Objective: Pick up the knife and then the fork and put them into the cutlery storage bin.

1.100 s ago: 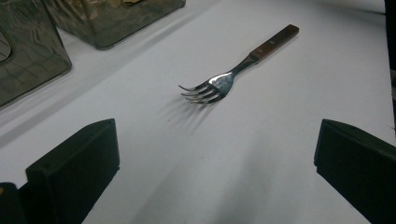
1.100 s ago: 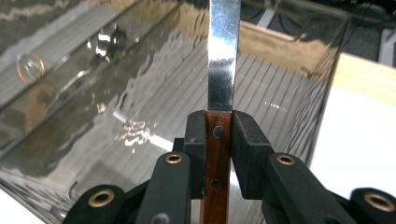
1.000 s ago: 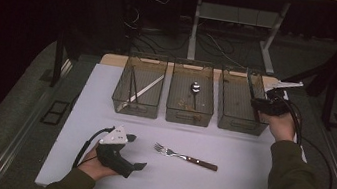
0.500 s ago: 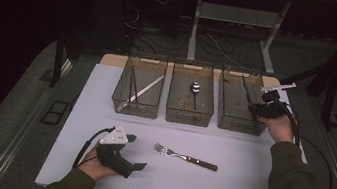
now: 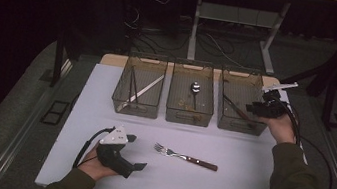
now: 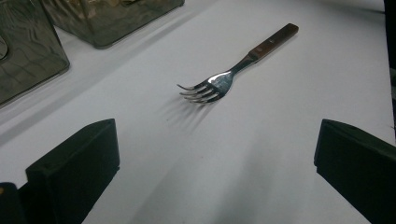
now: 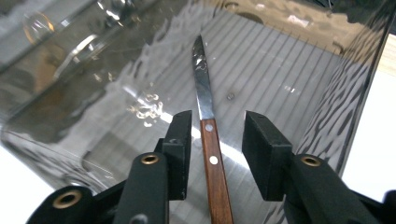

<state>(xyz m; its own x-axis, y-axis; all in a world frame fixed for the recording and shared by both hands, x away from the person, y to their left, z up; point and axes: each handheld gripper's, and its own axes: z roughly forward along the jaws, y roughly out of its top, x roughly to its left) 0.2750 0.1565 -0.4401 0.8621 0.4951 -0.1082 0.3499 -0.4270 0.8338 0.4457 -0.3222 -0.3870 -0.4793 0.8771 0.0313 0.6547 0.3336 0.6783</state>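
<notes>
- Three clear bins (image 5: 189, 113) sat in a row at the table's (image 5: 243, 186) far edge; the right bin (image 5: 238, 85) had one knife (image 7: 205, 93) in it, wooden handle toward the right gripper (image 7: 212, 126).
- Its jaws had just been opening, handle between them, pads off it.
- Middle bin: one spoon (image 5: 195, 87).
- One fork (image 5: 185, 156) lay in front of the bins.
- Left gripper (image 6: 215, 154) was spread wide, facing the fork tines.
</notes>
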